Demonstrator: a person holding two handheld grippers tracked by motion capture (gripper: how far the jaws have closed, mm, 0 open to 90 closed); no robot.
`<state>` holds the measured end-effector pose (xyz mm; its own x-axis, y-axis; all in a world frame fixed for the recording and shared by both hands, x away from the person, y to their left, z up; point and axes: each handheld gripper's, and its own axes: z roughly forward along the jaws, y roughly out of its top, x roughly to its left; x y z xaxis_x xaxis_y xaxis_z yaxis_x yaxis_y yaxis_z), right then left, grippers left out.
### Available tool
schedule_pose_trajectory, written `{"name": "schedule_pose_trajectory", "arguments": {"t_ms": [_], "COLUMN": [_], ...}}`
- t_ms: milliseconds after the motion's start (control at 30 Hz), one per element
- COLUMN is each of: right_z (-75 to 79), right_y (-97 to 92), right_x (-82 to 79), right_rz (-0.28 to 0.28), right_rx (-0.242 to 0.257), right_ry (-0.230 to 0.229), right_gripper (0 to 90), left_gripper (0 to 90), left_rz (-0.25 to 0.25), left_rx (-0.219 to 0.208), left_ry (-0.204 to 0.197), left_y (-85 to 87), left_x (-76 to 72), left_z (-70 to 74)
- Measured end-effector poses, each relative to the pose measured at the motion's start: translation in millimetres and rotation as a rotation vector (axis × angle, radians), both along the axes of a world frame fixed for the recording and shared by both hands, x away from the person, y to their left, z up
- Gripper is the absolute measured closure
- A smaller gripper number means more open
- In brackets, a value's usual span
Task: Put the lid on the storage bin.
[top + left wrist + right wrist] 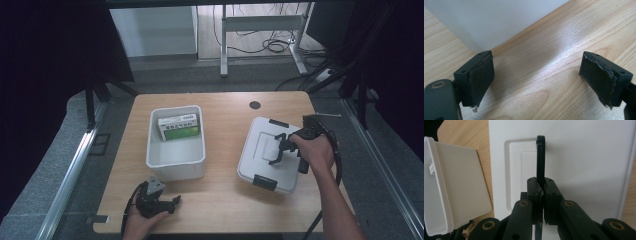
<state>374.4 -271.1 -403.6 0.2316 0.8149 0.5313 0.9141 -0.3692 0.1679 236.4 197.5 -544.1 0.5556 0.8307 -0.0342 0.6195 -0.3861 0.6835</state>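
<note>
While the right gripper (541,192) clamps the black handle (540,157) of the white lidded box (267,155), left gripper (536,80) jaws wide apart, nothing between, on the wooden table (220,200) beside the white bin (176,165).

Under my grippers, a pale wood-grain table (220,200) with a soft sheen carries a smooth matt white plastic case (267,152) with a glossy black handle (540,157), frame right, and a translucent white plastic bin (175,165), centre left.

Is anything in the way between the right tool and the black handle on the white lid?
No. The right tool is already shut on the black handle of the white lid, nothing between them.
</note>
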Motion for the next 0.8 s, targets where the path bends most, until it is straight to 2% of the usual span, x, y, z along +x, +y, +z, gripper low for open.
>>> {"name": "schedule_pose_trajectory", "arguments": {"t_ms": [367,800], "right_z": [20.1,36.2], "right_y": [-0.8,7.2], "right_x": [-2.5,-0.7], "right_rz": [0.017,0.036], "right_rx": [0.001,0.002], "right_ry": [-0.042,-0.075], "right_gripper": [84.9,84.8], "left_gripper": [12.4,12.4], "left_rz": [0.001,0.001], "left_rx": [-0.001,-0.001], "left_ry": [-0.002,-0.002], "left_y": [-0.1,0.0], "left_x": [0.1,0.1], "left_z": [-0.1,-0.1]}}
